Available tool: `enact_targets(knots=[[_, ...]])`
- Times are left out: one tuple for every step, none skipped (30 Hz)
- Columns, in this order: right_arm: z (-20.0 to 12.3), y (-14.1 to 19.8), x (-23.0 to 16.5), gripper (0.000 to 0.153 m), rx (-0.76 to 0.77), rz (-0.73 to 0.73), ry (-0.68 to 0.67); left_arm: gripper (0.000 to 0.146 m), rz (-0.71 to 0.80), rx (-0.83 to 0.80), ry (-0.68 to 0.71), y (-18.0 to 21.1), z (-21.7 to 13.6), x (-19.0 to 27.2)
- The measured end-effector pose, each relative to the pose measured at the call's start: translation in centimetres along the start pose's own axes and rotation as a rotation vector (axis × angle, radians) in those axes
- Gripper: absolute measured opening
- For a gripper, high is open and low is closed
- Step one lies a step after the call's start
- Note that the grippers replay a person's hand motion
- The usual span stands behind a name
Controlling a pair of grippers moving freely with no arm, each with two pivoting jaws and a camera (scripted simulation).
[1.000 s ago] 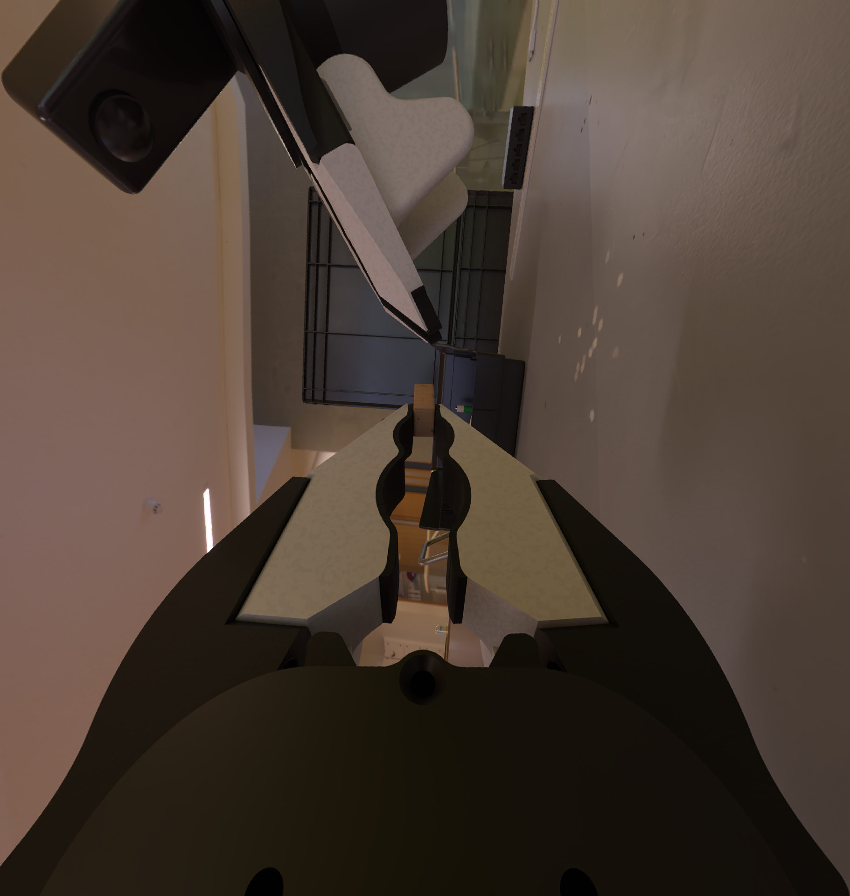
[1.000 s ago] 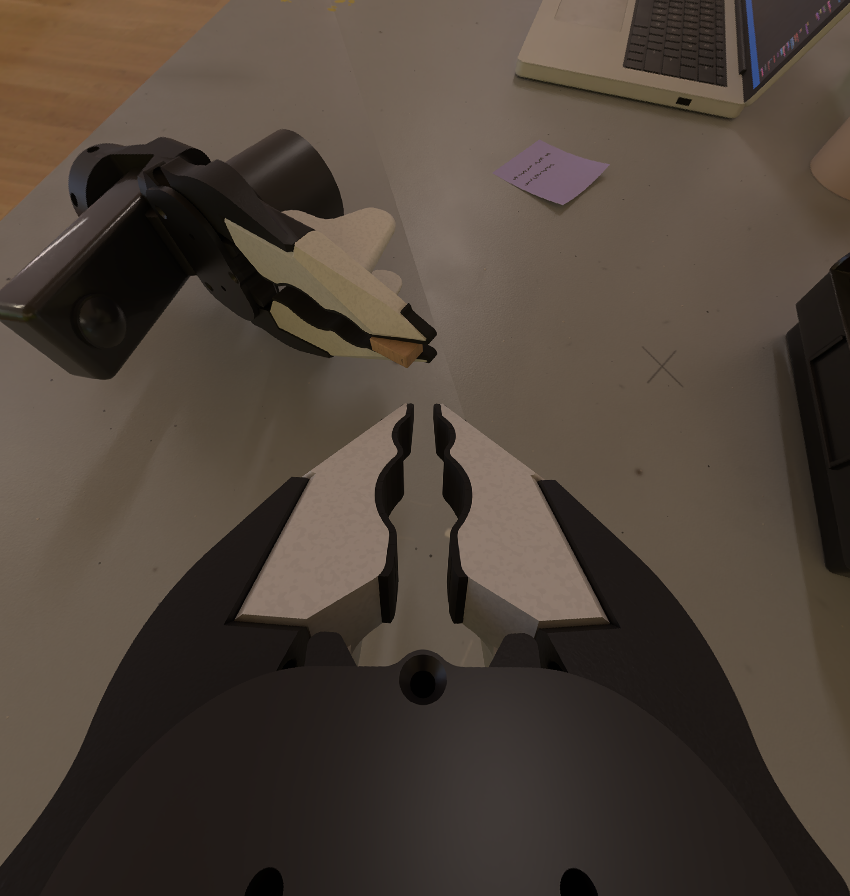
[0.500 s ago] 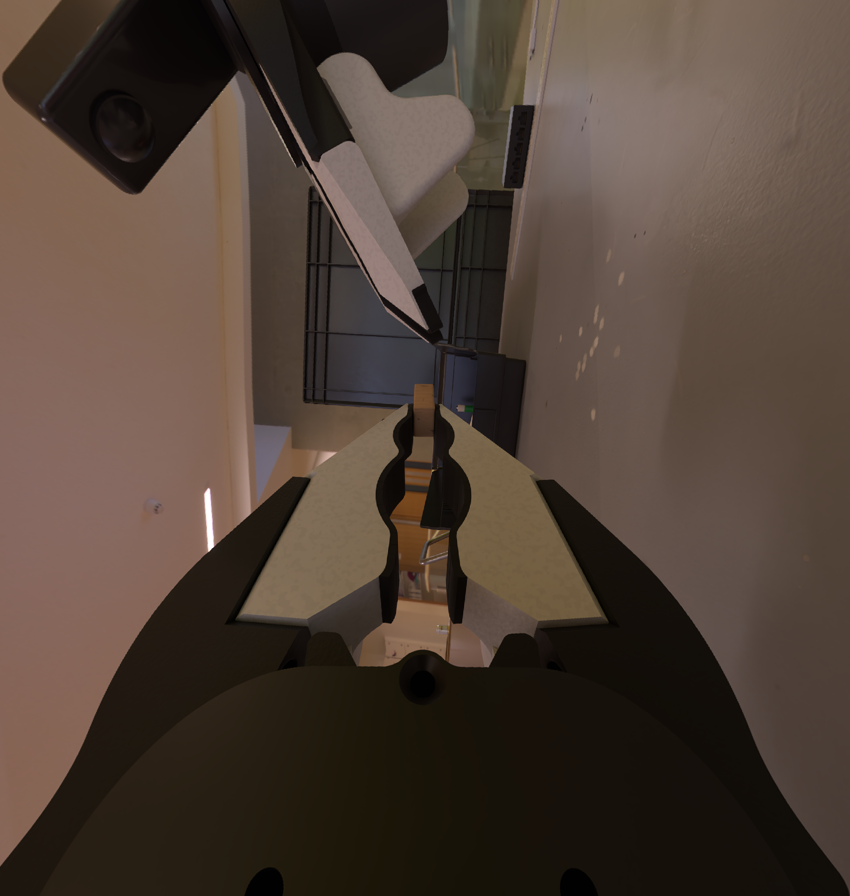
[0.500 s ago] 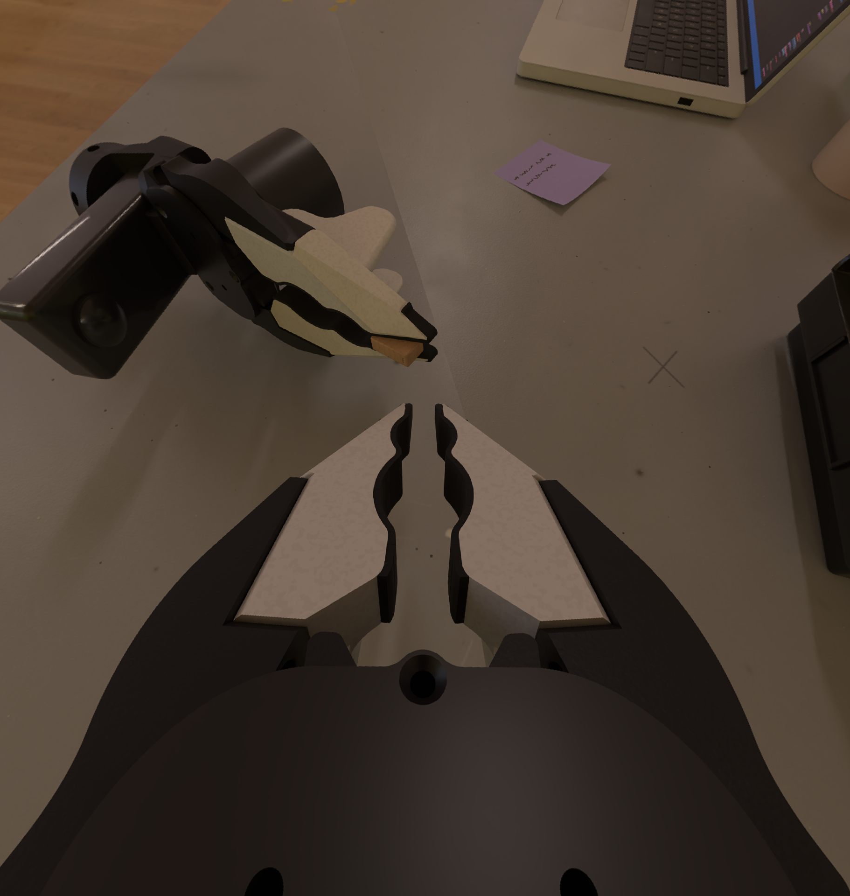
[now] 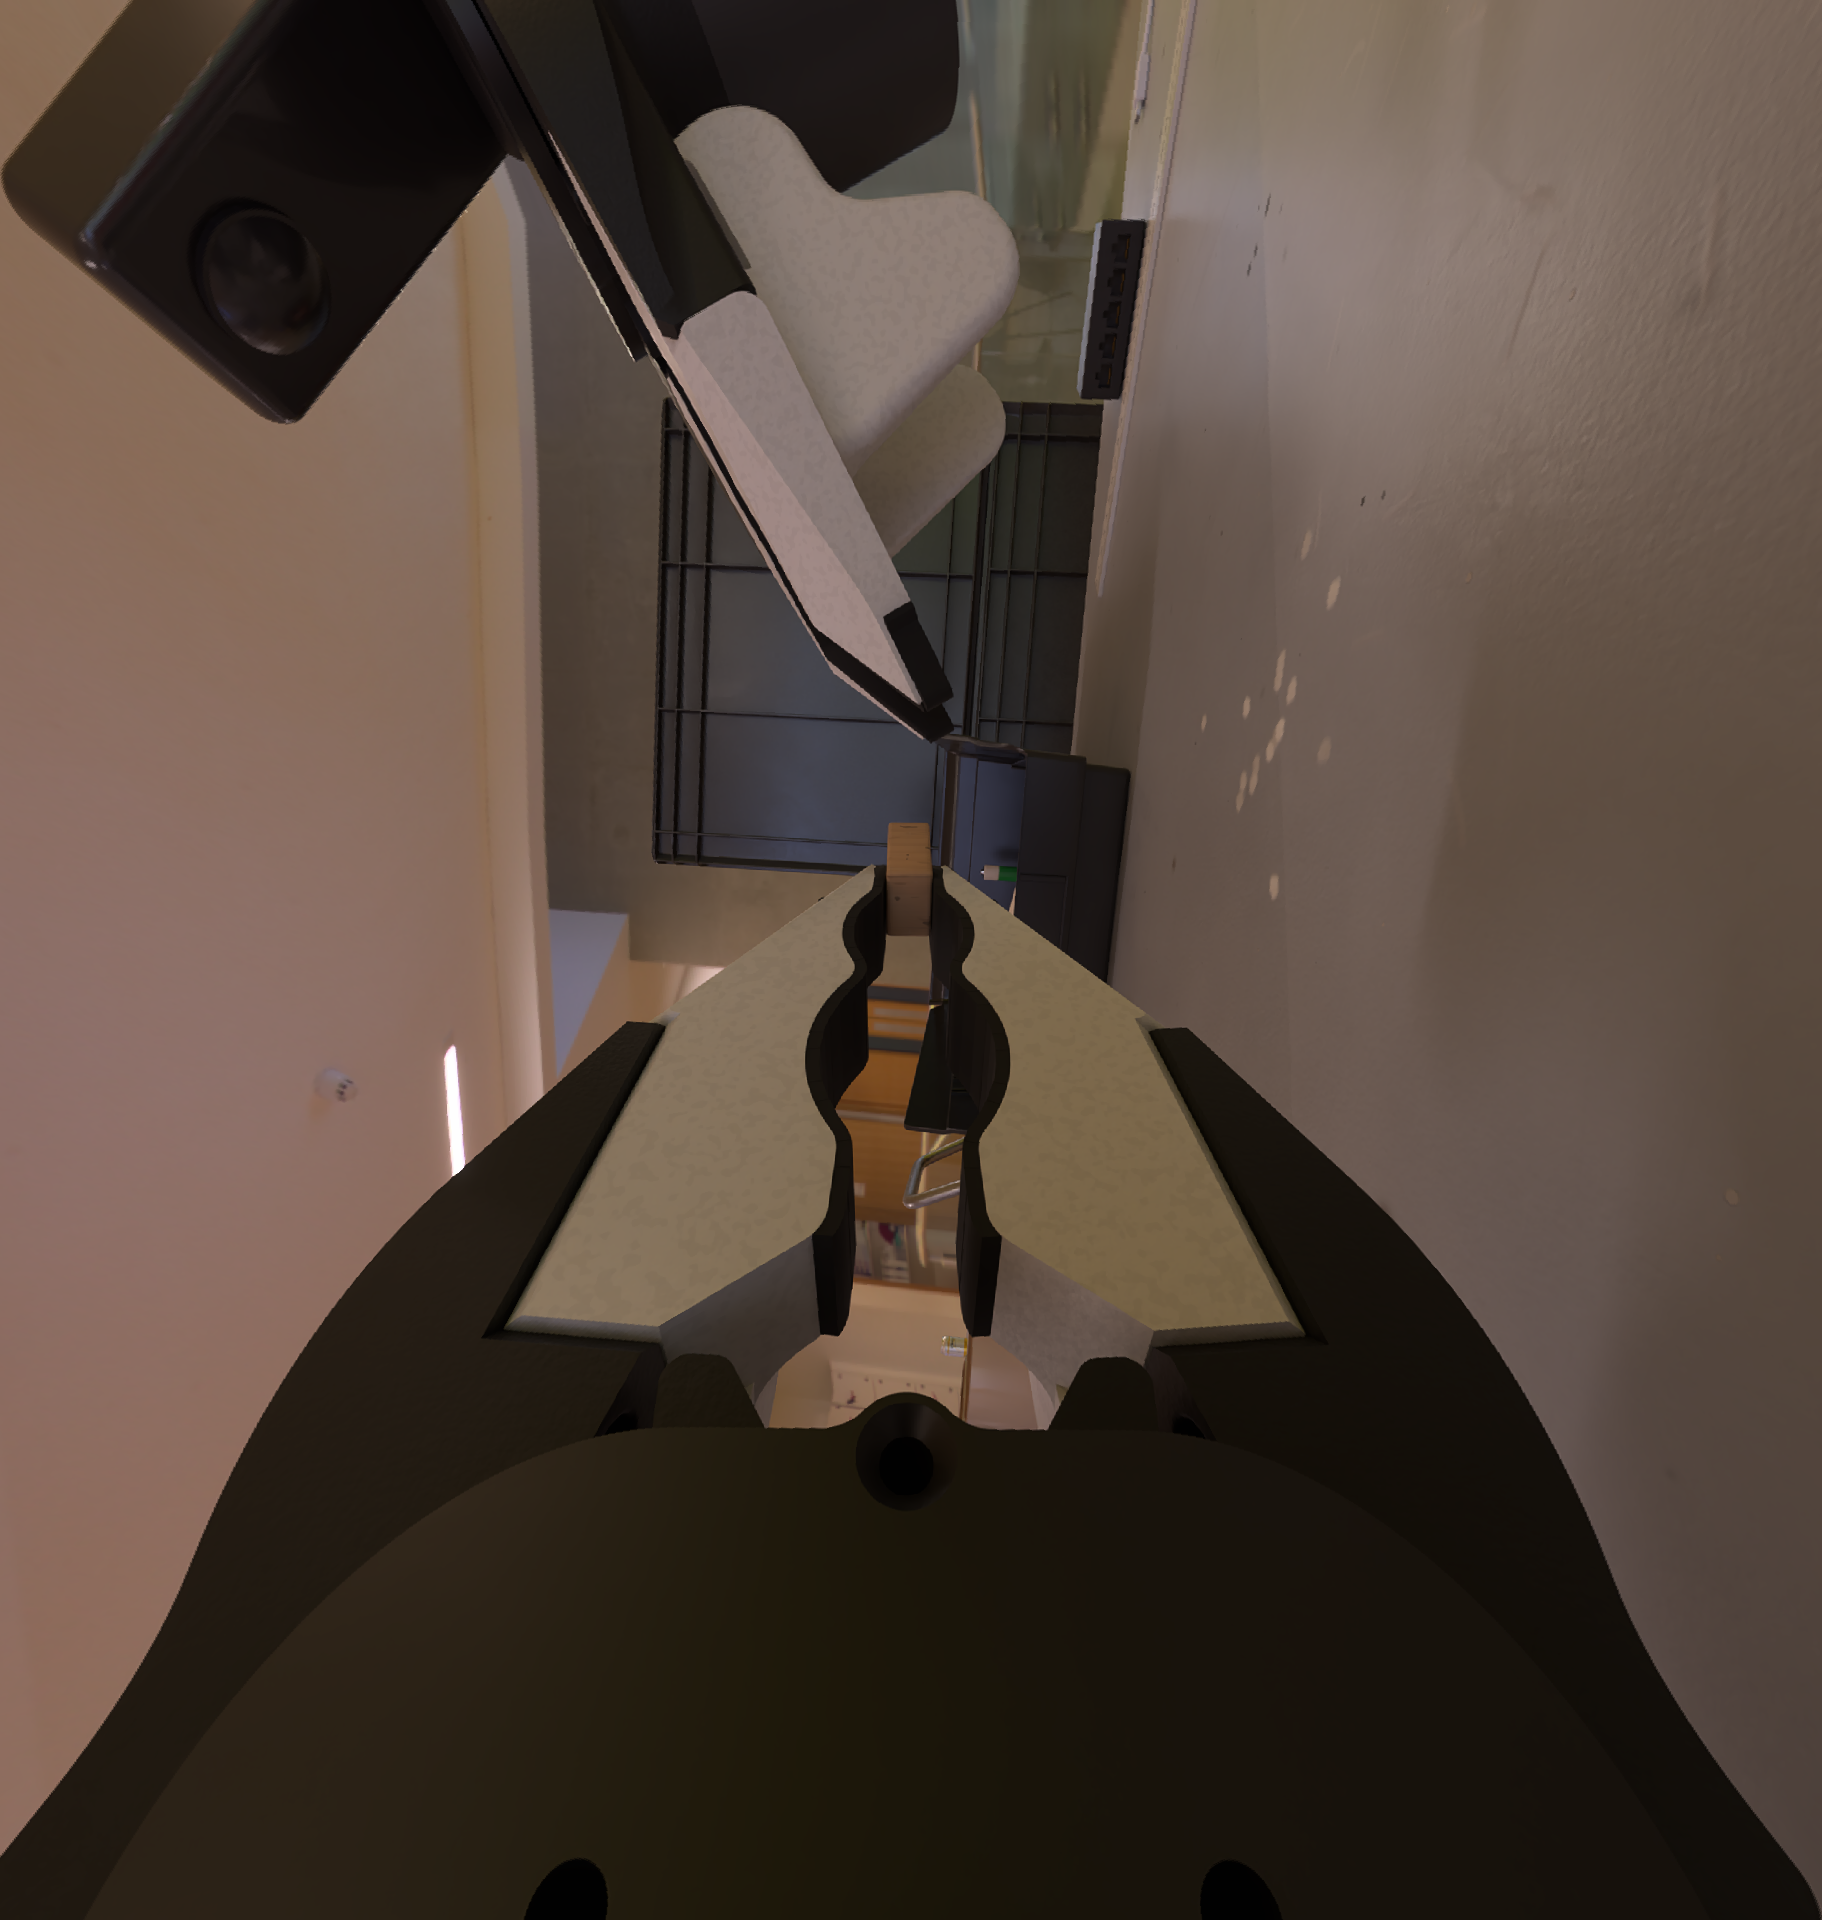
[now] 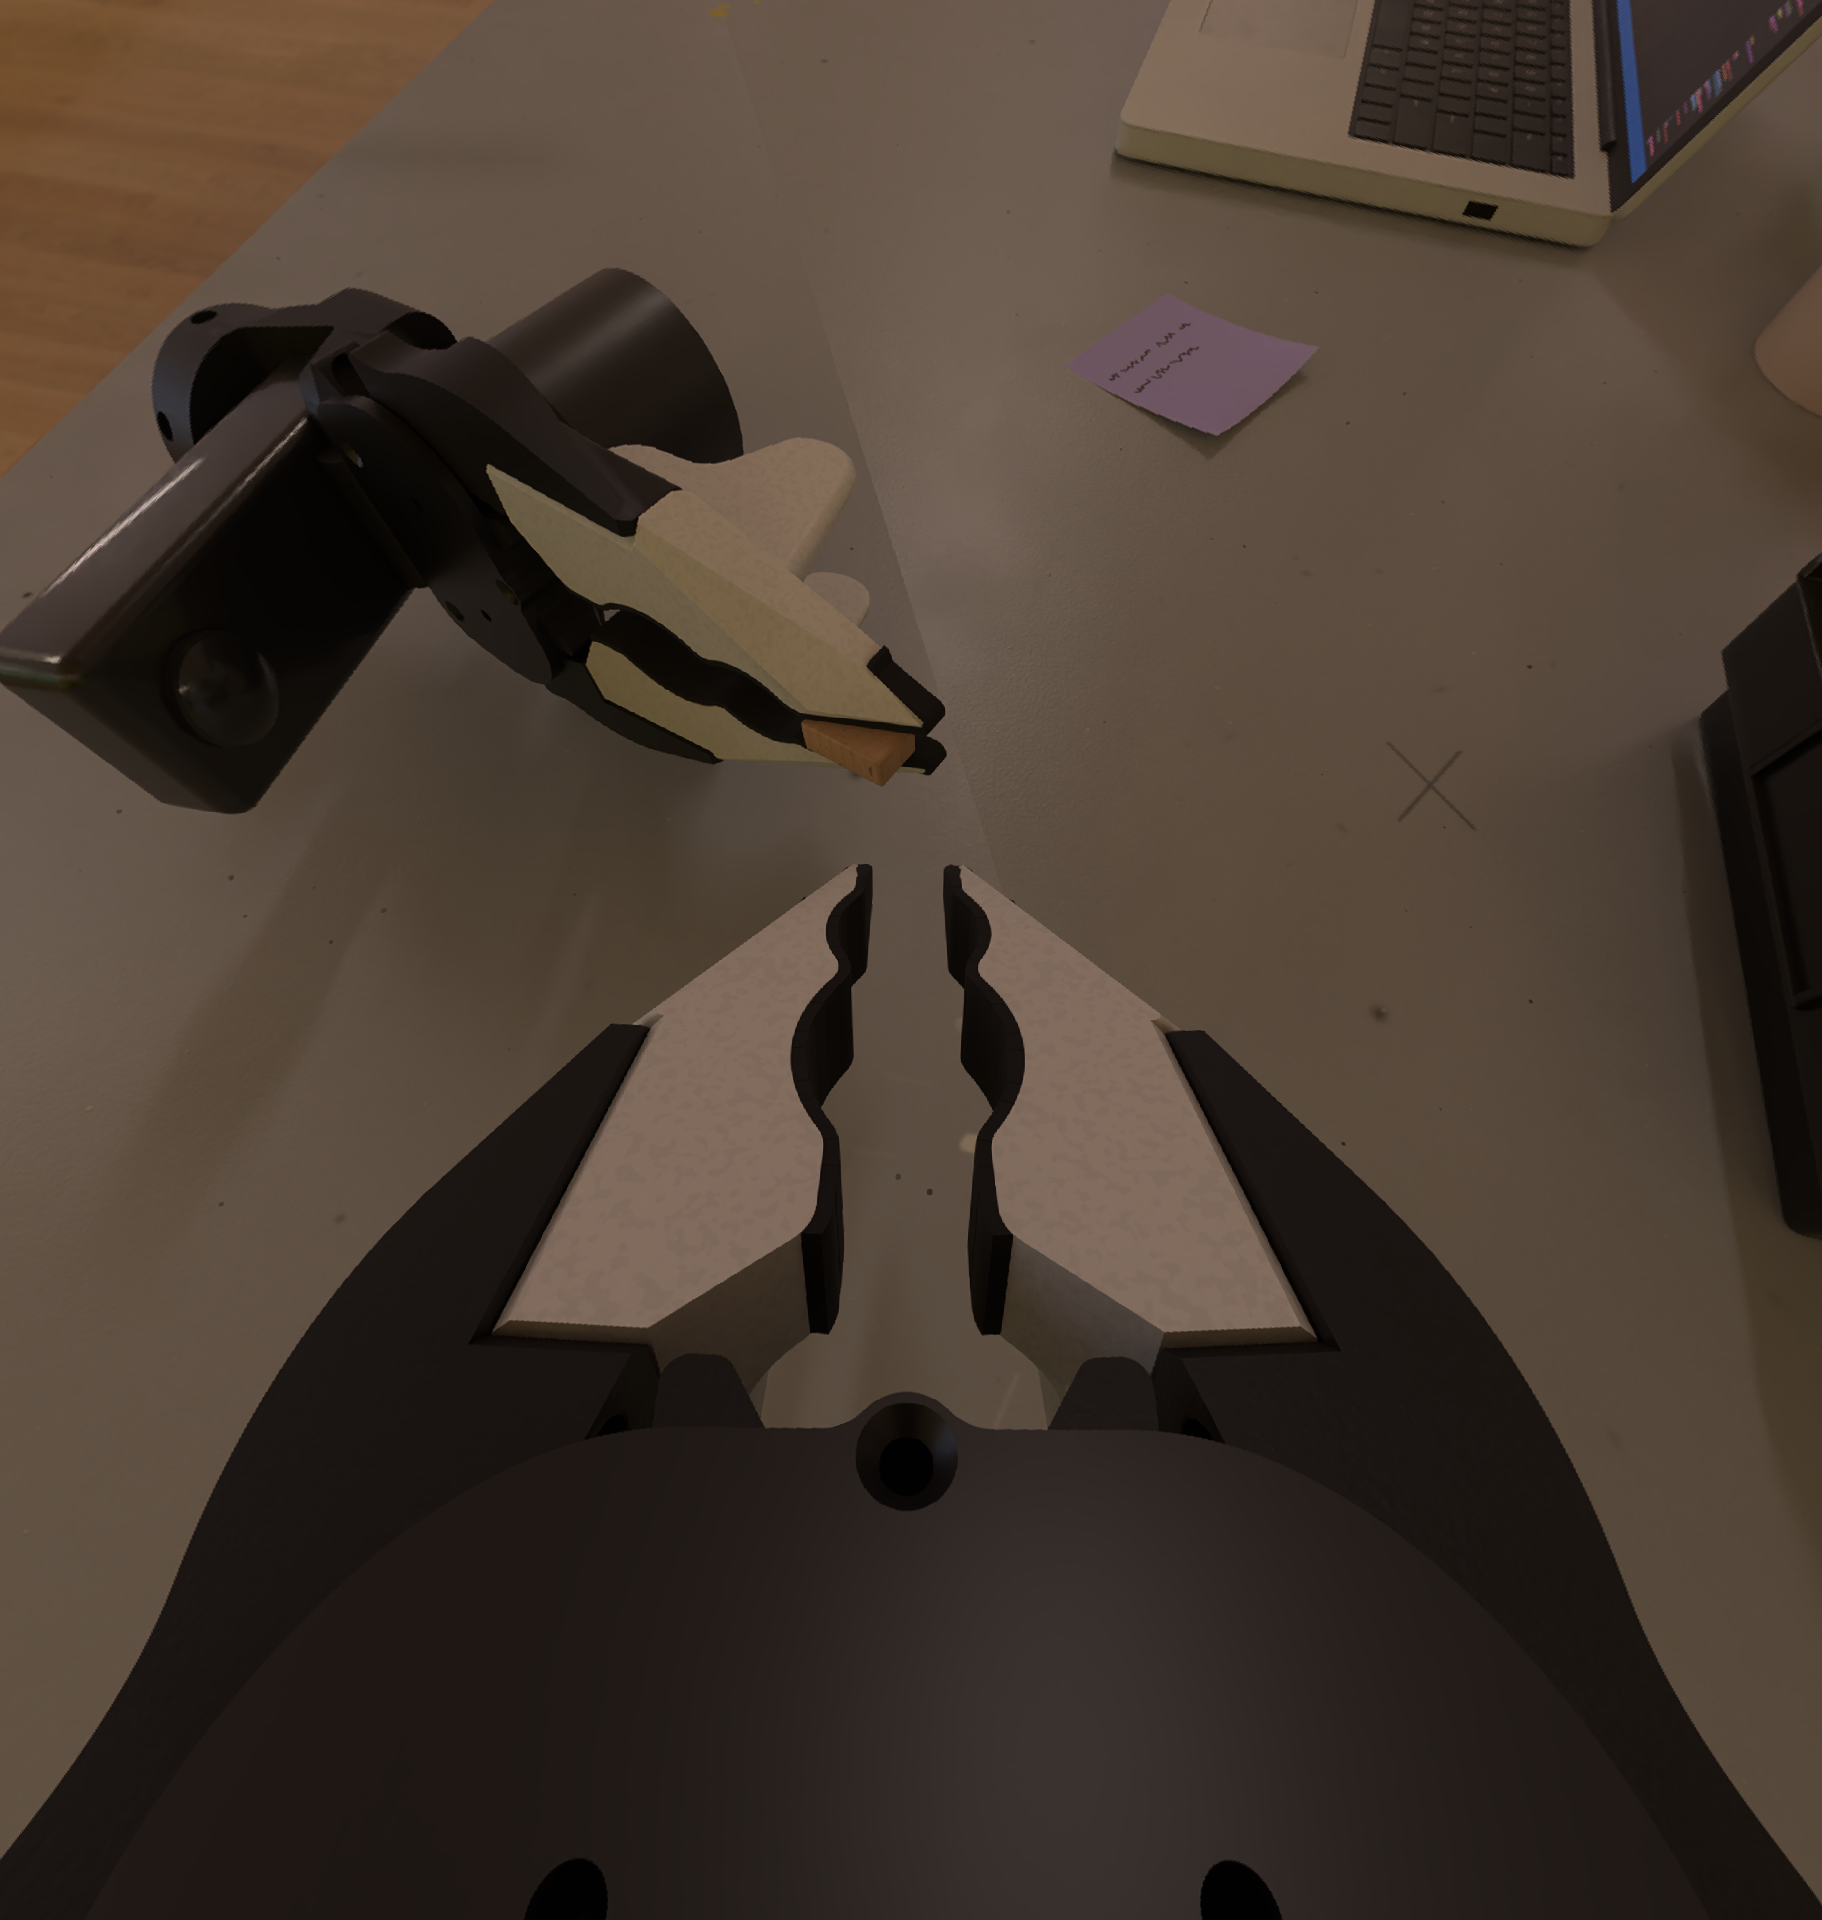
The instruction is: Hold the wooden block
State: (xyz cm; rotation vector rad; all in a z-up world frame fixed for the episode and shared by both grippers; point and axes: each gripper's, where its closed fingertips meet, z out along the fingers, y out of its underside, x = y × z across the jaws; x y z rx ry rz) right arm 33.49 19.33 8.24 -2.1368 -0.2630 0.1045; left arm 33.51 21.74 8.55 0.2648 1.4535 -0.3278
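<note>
Left gripper (image 5: 909, 883) pinched the wooden block (image 5: 909, 879); right gripper (image 6: 905, 883) stood narrowly parted and empty.

In the left wrist view the block sat clamped at the fingertips, with the right gripper's fingers slanting down from the top left corner. In the right wrist view the parted jaws hung over the grey table (image 6: 471, 987); the left gripper held the block above the table's left side, a purple sticky note (image 6: 1193, 364) lay farther off, and a laptop (image 6: 1458, 114) sat at the far right corner.

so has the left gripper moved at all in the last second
No. In the right wrist view the left gripper, shut on the wooden block, sits at the same spot relative to the purple sticky note and the X mark.
</note>
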Motion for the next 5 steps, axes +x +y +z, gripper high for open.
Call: enact_targets(knots=[[0.0,0.0,-0.02,0.014,0.0,0.0,-0.001,0.007,0.001,0.0,-0.002,-0.01,-0.01,-0.01],[-0.01,0.0,-0.03,0.014,0.001,0.0,-0.002,0.007,0.002,0.0,-0.002,-0.02,-0.01,-0.01],[-0.01,0.0,-0.04,0.014,0.0,0.0,-0.002,0.007,0.002,0.0,-0.003,-0.02,-0.01,-0.02],[-0.01,0.01,-0.04,0.015,0.0,0.0,-0.002,0.007,0.003,0.0,-0.003,-0.02,-0.01,-0.02],[-0.01,0.02,-0.03,0.015,0.0,-0.001,-0.001,0.007,0.002,0.0,-0.002,-0.02,0.0,-0.01]])
